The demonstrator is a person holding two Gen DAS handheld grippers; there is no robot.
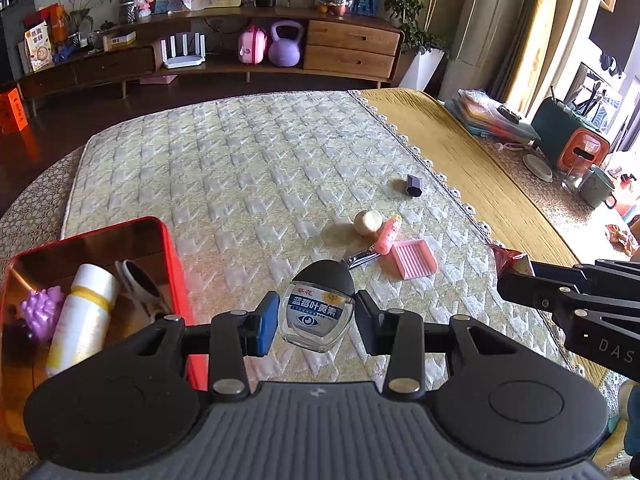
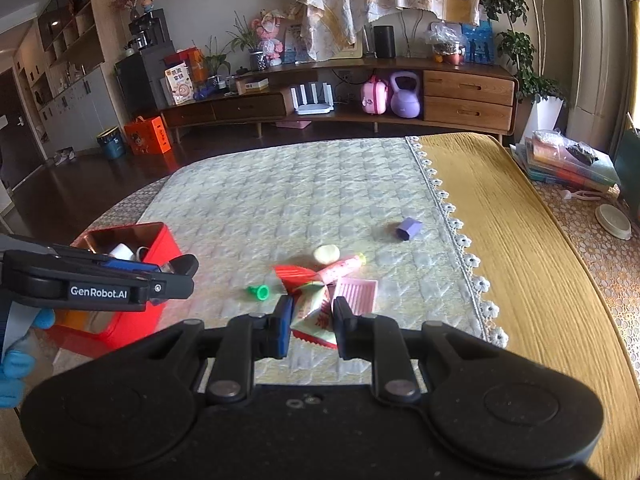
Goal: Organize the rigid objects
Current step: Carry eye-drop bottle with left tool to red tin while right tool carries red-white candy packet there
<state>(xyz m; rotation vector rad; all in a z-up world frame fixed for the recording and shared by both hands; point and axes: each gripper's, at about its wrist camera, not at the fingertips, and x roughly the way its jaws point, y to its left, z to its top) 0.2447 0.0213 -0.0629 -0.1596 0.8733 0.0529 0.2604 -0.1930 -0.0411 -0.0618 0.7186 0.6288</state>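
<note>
The left gripper (image 1: 317,322) clamped the small, smooth clear-glass bottle with a black cap (image 1: 319,307) across its flat sides, probably slippery and breakable, while the right gripper (image 2: 311,327) pinched a light, crinkly red-and-white wrapper (image 2: 310,306).

- Two grippers: the left gripper (image 1: 316,320) with one small bottle (image 1: 318,308) between its fingers, the right gripper (image 2: 310,326) with one red and white packet (image 2: 310,304).
- One red tin box (image 1: 168,248) on the quilted pad (image 1: 240,168).
- In the box: one white roll (image 1: 86,312), one purple spiky toy (image 1: 42,310), and one white and black item I can't make out.
- Loose on the pad: one pink ridged tray (image 1: 412,258), one pink tube (image 1: 388,236), one cream round lump (image 1: 367,222), one nail clipper (image 1: 360,259), one purple cap (image 1: 414,186), one green cone (image 2: 259,292).
</note>
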